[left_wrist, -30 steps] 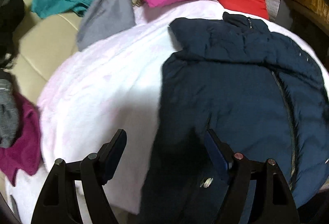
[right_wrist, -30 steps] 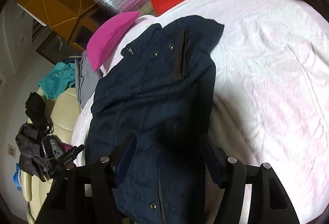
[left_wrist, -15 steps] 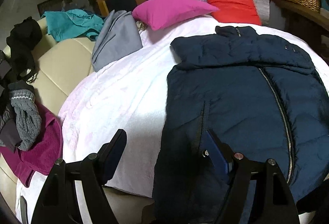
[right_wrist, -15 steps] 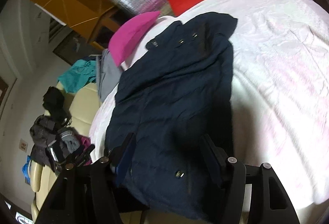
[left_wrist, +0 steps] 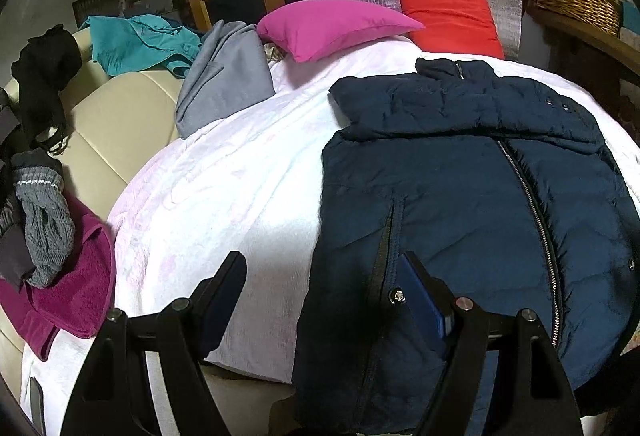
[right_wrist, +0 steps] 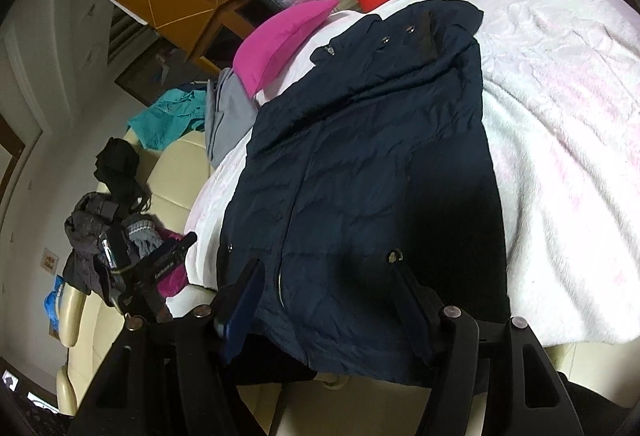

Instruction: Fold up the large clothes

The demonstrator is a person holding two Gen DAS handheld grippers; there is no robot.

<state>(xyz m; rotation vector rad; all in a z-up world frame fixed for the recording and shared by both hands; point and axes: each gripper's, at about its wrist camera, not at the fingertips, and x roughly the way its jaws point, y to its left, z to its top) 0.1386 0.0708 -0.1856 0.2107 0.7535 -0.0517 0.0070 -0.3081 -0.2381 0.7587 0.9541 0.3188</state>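
Left wrist view: the left gripper (left_wrist: 320, 290) hovers with jaws spread wide, gripping nothing, the dark navy quilted zip-up jacket (left_wrist: 472, 195) ahead on a white fleecy blanket (left_wrist: 224, 195). The right gripper (right_wrist: 328, 300) likewise gapes empty above the jacket's hem.

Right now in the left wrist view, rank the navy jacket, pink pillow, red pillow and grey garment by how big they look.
1. navy jacket, by far, though nearest the camera.
2. pink pillow and grey garment: too alike to rank.
3. red pillow.
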